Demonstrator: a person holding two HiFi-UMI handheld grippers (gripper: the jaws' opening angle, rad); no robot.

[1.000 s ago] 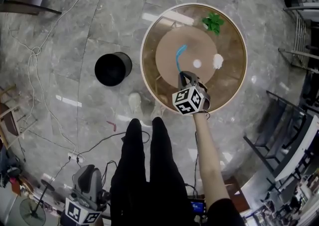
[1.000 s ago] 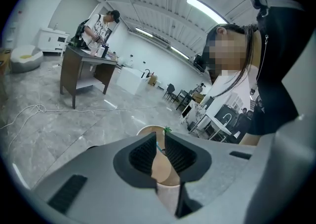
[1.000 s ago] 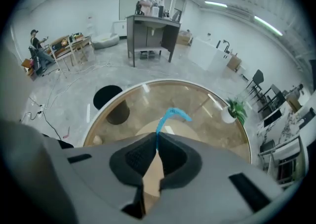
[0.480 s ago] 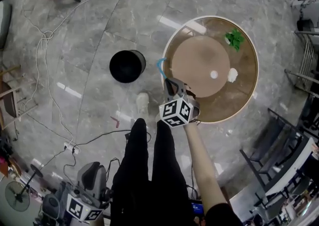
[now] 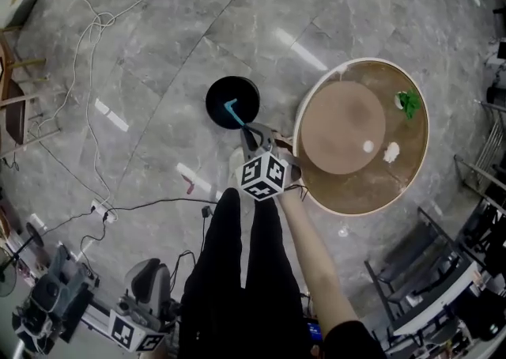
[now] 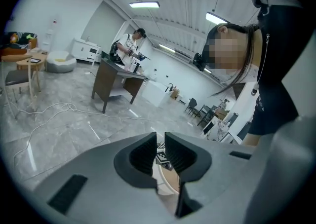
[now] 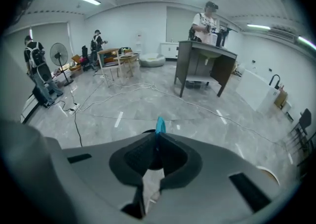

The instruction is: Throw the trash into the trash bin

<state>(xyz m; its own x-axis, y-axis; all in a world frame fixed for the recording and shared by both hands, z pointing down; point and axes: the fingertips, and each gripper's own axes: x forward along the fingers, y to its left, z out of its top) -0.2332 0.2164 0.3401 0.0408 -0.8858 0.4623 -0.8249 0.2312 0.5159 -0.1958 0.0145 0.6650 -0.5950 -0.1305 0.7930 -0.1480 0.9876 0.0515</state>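
My right gripper (image 5: 251,136) is shut on a thin blue strip of trash (image 5: 232,110), which hangs over the mouth of the black trash bin (image 5: 232,100) on the floor. In the right gripper view the blue strip (image 7: 160,125) sticks out past the pinched jaw tips of the right gripper (image 7: 157,139), and the bin's dark rim (image 7: 146,131) shows just behind them. My left gripper (image 5: 147,290) hangs low at the bottom left, far from the bin. In its own view the left gripper (image 6: 160,145) has a narrow gap between the jaws and nothing in it.
A round glass-topped table (image 5: 316,183) stands right of the bin, with a green scrap (image 5: 409,101) and two white crumpled bits (image 5: 390,152) on it. White cables (image 5: 87,41) trail over the marble floor. The person's black-clad legs (image 5: 237,270) are below the bin. Chairs (image 5: 411,270) stand at the lower right.
My right gripper has carried the blue strip leftward off the table and over the black bin. The view has swung, so the table now sits further right.
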